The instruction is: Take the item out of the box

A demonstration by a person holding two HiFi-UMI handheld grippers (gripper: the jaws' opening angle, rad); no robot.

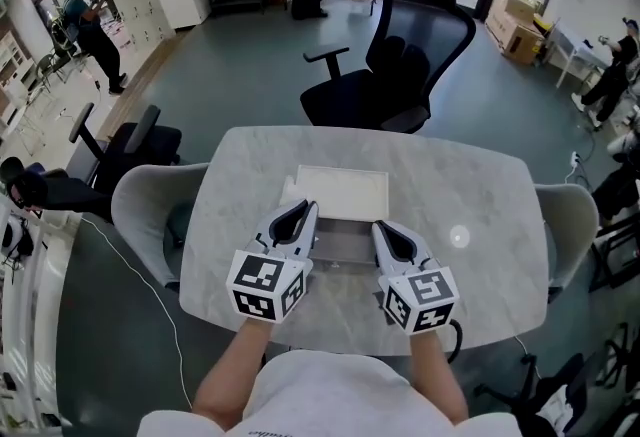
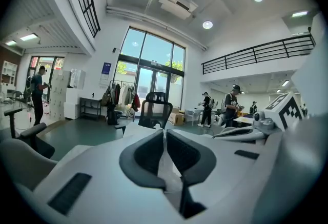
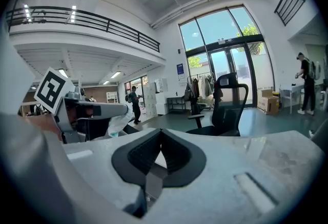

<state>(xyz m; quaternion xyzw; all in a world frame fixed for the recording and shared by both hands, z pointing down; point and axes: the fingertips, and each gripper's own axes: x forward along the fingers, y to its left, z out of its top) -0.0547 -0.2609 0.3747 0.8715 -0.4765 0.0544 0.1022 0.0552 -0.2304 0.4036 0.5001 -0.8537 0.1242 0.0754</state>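
The white box (image 1: 342, 193) lies flat at the middle of the marble table (image 1: 480, 195); I can't see its contents. It looks like light, crushable card, best taken by its rim. Toward the table's near edge, the left gripper (image 1: 304, 209) and right gripper (image 1: 381, 229) each pinch a thin pale sheet (image 2: 168, 169).
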